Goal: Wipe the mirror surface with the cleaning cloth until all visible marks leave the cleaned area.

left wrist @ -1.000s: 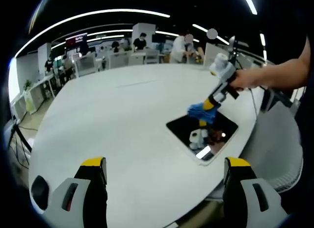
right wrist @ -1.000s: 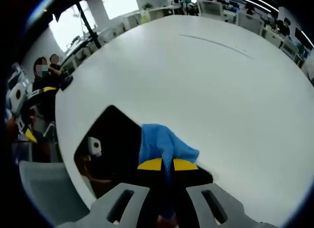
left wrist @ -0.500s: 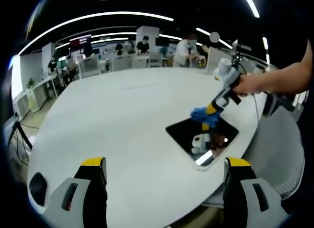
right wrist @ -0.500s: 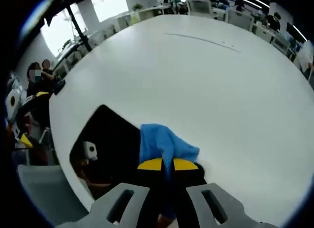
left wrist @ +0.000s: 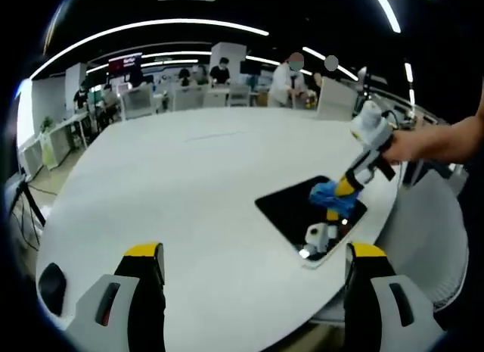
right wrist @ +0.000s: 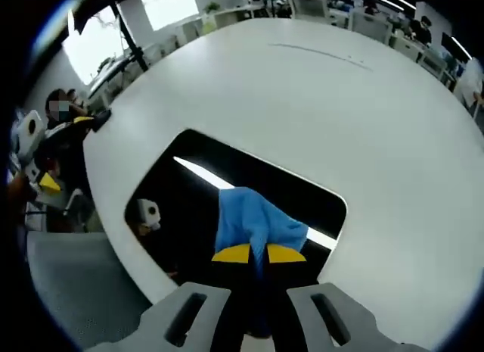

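Note:
A dark rectangular mirror [left wrist: 291, 208] [right wrist: 189, 189] lies flat near the edge of a big round white table [left wrist: 174, 185]. My right gripper [right wrist: 259, 253] is shut on a blue cleaning cloth [right wrist: 253, 223], which rests on the mirror's middle. In the left gripper view the right gripper [left wrist: 342, 194] comes in from the right, held by a hand, with the blue cloth [left wrist: 325, 193] pressed on the mirror's right part. My left gripper [left wrist: 253, 253] stands open above the near table edge, well back from the mirror, with nothing between its yellow-tipped fingers [left wrist: 144, 252].
The mirror reflects ceiling lights and the gripper. A grey chair [left wrist: 423, 231] stands past the table's right edge. A dark oval thing [left wrist: 50, 282] sits at the lower left of the table's rim. People and desks fill the far room [left wrist: 219, 72].
The right gripper has carried the cloth from the mirror's far edge onto its middle, toward the table edge. The left gripper stays open and about where it was.

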Demonstrator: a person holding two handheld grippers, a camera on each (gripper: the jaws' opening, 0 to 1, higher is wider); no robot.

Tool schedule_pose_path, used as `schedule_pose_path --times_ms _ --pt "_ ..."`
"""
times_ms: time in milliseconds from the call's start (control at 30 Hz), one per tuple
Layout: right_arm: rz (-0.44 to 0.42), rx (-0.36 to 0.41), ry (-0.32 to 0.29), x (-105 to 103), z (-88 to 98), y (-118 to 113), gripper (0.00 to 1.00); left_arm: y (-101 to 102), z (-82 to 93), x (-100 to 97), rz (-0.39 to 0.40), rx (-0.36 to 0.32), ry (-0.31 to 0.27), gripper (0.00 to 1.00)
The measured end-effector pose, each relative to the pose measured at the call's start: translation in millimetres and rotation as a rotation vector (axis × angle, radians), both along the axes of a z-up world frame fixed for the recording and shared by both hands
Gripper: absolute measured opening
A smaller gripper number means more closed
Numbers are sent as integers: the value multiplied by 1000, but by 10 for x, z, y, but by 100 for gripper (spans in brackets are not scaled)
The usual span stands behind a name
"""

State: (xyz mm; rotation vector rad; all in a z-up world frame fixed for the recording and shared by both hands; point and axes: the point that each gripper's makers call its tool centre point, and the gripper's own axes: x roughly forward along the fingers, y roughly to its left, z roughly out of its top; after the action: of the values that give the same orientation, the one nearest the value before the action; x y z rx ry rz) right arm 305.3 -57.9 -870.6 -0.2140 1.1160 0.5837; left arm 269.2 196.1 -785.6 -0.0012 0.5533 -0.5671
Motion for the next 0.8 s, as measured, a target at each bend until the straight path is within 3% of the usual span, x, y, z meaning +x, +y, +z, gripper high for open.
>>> schedule_pose_path --times_ms 267,467,567,633,800 --pt "-43 24 25 -353 3 -47 1 -151 -12 -19 -66 6 6 100" --pt "-39 35 36 -522 5 -35 1 -95 48 64 -47 3 -30 100" --pt "-2 31 51 -653 1 -22 1 -103 24 38 -19 -11 -18 100" --pt "49 22 10 -655 2 -24 1 -145 12 -6 -24 -11 -23 100" --pt "28 37 38 -657 3 -27 1 -173 -80 -124 -27 6 9 100"
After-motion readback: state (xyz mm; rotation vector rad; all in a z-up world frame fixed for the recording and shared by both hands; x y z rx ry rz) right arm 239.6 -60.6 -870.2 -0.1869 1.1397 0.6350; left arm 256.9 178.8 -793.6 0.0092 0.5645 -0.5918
